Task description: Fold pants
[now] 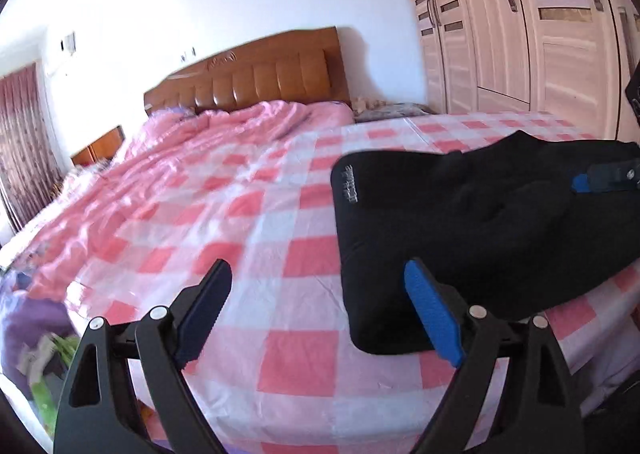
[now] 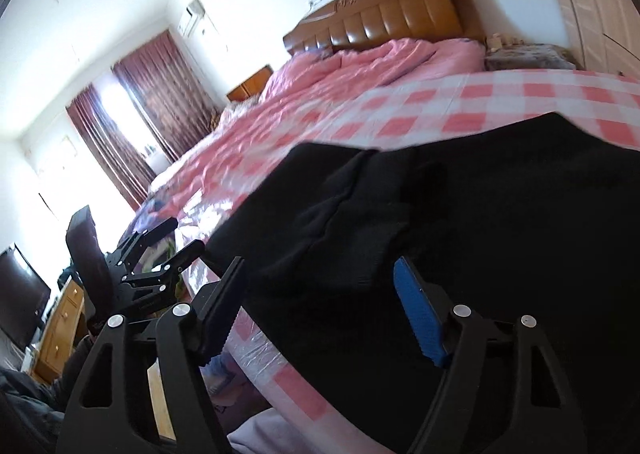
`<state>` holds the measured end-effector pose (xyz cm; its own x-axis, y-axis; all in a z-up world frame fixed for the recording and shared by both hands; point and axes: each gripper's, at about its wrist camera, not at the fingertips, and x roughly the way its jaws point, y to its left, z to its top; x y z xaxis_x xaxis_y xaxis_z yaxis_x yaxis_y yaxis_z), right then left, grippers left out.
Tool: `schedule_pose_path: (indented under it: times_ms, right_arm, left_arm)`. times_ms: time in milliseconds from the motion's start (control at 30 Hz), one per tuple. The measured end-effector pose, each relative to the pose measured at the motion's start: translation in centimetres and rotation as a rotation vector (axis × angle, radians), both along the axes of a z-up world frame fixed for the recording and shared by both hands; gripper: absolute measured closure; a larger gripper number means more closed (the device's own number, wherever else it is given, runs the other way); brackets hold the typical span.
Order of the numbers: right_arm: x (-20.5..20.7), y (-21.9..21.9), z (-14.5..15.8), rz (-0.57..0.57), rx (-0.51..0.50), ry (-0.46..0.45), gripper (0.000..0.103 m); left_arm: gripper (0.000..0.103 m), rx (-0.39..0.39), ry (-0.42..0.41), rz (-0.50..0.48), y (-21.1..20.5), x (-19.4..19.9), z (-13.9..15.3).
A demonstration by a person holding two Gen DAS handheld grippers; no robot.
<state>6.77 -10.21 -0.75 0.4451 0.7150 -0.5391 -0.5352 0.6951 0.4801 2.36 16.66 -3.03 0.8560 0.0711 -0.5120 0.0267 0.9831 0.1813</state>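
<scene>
Black pants lie folded into a compact bundle near the front edge of the pink checked bed sheet. My left gripper is open at the bundle's left edge, with its blue-padded finger over the near corner of the cloth. My right gripper hangs open low over the pants, and black fabric lies between and under its fingers without being pinched. In the left wrist view one blue-padded finger of the right gripper rests on top of the bundle. In the right wrist view the left gripper stands open beside the bed's edge.
A rumpled pink quilt covers the far half of the bed below a brown headboard. A wardrobe lines the right wall. Dark red curtains, a nightstand, a screen and a wooden cabinet stand to the left.
</scene>
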Motion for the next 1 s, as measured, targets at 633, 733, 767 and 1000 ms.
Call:
schedule_pose_path:
  times_ms: [633,733,767,1000]
  right_arm:
    - [0.9,0.5,-1.1,-0.097,-0.094,0.069,0.093]
    - [0.6,-1.0,-1.5,-0.163,-0.153,0.074,0.088]
    - [0.8,-1.4,-1.9,-0.160,-0.144,0.089,0.086]
    - [1.8,-3.0,-1.9,-0.150,-0.017,0.136,0.005]
  left_arm:
    - [0.017,0.001,0.035,-0.100,-1.5,0.7,-3.1]
    - [0.017,0.021,0.027,-0.103,-2.1,0.8,-2.9]
    - [0.017,0.023,0.033,-0.109,-2.2,1.0,-3.1]
    - [0.016,-0.025,0.055,-0.103,-1.4,1.3,-3.2]
